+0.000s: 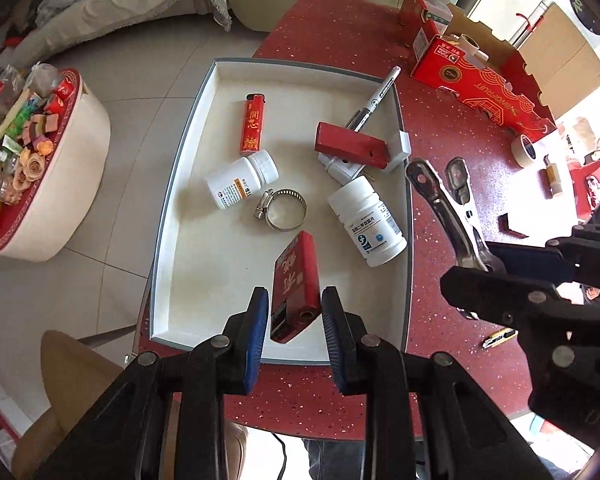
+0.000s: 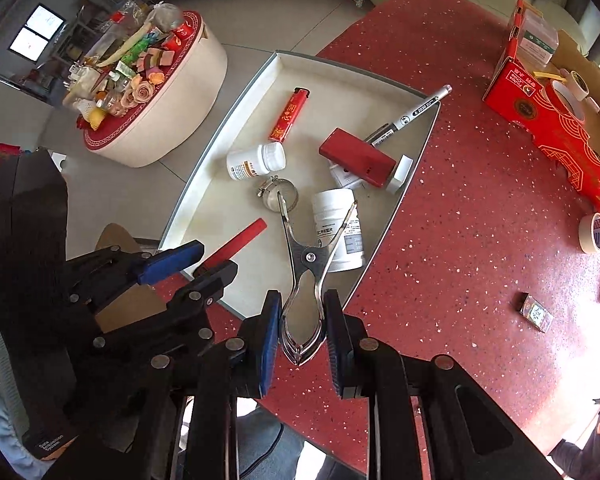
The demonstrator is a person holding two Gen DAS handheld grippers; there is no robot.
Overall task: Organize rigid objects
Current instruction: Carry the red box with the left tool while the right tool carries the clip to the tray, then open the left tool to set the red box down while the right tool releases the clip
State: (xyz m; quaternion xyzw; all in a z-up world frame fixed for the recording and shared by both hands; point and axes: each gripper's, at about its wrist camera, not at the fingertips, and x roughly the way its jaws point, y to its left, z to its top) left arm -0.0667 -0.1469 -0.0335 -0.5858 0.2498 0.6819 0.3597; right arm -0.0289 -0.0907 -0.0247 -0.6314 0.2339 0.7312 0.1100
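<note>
My left gripper is shut on a flat red box, held on edge over the near end of the white tray. The right wrist view shows that box as a thin red strip in the left gripper. My right gripper is shut on the handles of a steel spring clip, whose tips hang above the tray. In the tray lie a red lighter, two white pill bottles, a hose clamp and another red box.
A marker leans on the tray's far rim. A red carton with tape rolls stands at the back right of the red table. A tape roll and a small box lie to the right. A cluttered round stool stands on the floor to the left.
</note>
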